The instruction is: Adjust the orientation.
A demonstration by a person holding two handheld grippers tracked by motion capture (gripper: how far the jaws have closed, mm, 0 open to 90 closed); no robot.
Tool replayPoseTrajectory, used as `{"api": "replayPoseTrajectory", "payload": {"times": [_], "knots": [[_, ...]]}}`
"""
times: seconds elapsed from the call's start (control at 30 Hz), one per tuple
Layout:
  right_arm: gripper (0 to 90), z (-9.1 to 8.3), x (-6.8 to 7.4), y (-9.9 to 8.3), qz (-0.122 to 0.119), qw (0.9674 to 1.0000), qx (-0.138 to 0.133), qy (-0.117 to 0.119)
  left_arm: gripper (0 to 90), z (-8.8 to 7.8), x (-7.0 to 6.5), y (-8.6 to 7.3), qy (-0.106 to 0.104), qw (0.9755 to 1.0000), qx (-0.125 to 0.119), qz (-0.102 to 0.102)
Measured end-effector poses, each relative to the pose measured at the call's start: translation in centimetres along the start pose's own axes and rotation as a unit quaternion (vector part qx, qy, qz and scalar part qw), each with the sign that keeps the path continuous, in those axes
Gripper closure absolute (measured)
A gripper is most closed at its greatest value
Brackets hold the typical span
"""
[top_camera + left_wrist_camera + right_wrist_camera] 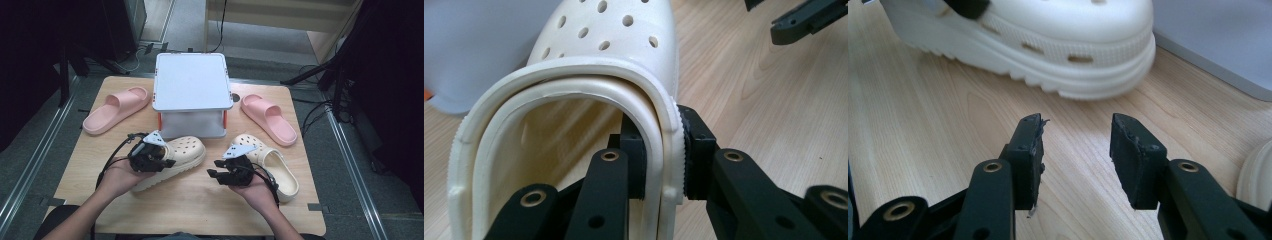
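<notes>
Jaws of the left gripper (663,150) clamp the side wall of a cream clog (176,159) near its heel, one pad inside and one outside (the pads press on the rim). Right gripper (1076,150) hovers with jaws apart and nothing between them, at about five o'clock on the table (200,200), pointing at that clog's toe. Just behind it lies a second cream clog (272,167). Farther off, a grey rack (190,90) stands at twelve o'clock, with pink slippers at ten (116,109) and two (268,118).

Cream perforated clog (175,157), upright on wooden table, heel rim clamped, second cream clog (270,165) nearby
</notes>
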State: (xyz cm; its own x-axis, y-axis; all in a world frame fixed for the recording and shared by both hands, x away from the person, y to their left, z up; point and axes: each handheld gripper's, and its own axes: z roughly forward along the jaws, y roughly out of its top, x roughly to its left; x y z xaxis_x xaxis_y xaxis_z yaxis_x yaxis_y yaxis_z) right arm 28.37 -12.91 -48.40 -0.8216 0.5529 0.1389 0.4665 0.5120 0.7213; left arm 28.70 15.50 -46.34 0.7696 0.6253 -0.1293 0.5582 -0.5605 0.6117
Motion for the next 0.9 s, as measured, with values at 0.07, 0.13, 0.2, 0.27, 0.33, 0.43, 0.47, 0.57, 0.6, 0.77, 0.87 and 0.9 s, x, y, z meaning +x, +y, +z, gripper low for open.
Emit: {"api": "replayPoseTrajectory", "payload": {"times": [0.07,0.13,0.2,0.27,0.33,0.43,0.47,0.57,0.6,0.77,0.87,0.9], "knots": [[57.6,0.0,0.0,0.0,0.001,1.0000,-0.001,-0.001,75.7,0.6,-0.4,0.1,-0.008,1.0000,0.002,0.001],[57.6,0.1,0.0,0.0,0.003,1.0000,-0.001,-0.001,75.4,0.7,-0.5,0.1,-0.011,0.9999,0.001,0.001],[57.6,0.3,0.1,0.1,0.000,1.0000,-0.002,0.001,72.7,0.7,-0.7,-0.1,-0.017,0.9998,0.001,0.009],[57.6,0.4,0.2,0.1,0.000,1.0000,0.000,0.002,71.8,0.7,-0.7,-0.1,-0.021,0.9998,-0.002,0.008],[57.6,0.7,0.4,0.2,-0.005,1.0000,-0.001,0.005,64.1,0.5,-0.7,-0.1,-0.021,0.9997,0.005,0.011],[57.6,0.9,0.5,0.3,-0.003,0.9999,-0.005,0.008,57.4,-0.1,-0.6,0.0,-0.025,0.9996,0.009,0.002],[57.6,1.0,0.5,0.4,-0.002,0.9999,-0.007,0.008,56.4,-0.5,-0.5,0.0,-0.027,0.9996,0.008,-0.001],[57.4,1.1,0.7,0.4,0.001,1.0000,-0.006,0.006,54.1,-1.3,-0.3,-0.1,-0.027,0.9996,0.005,0.002],[57.4,1.2,0.7,0.5,0.001,0.9999,-0.010,0.005,52.9,-2.1,-0.3,-0.2,-0.024,0.9997,0.002,0.006],[59.5,1.5,0.9,0.8,0.013,0.9996,-0.026,-0.002,53.5,-3.8,0.0,-0.6,-0.026,0.9994,-0.014,0.018],[65.0,1.8,1.3,0.9,0.017,0.9994,-0.029,-0.004,67.0,-4.7,1.4,-0.9,-0.019,0.9993,-0.026,0.019],[65.0,1.8,1.3,0.9,0.017,0.9994,-0.029,-0.004,70.6,-4.7,1.4,-0.9,-0.019,0.9993,-0.026,0.019]]}}
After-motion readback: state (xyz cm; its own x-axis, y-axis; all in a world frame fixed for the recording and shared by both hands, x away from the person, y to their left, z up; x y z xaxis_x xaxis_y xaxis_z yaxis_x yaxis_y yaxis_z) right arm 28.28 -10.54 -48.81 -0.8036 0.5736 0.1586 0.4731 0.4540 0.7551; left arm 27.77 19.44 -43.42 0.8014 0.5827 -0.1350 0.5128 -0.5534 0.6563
